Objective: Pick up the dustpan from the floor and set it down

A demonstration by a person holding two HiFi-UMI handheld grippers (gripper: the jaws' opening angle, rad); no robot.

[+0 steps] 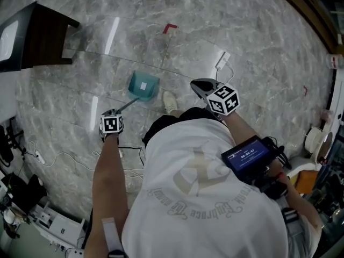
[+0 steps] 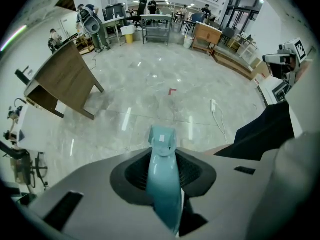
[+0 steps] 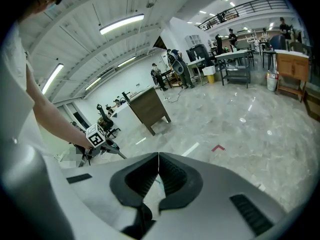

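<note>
The teal dustpan rests on the marble floor in front of the person's feet, its long handle slanting back toward my left gripper. That gripper points straight down and is shut on the handle; the handle's hooked end sticks out past the pads. In the left gripper view the pan itself is out of sight. My right gripper hovers to the right of the pan, above the floor. Its jaws meet at the tips with nothing between them.
A dark wooden table stands at the far left. A red tape mark and a white power strip with its cord lie on the floor beyond the pan. The person's shoe is beside the pan. Cables trail at the left.
</note>
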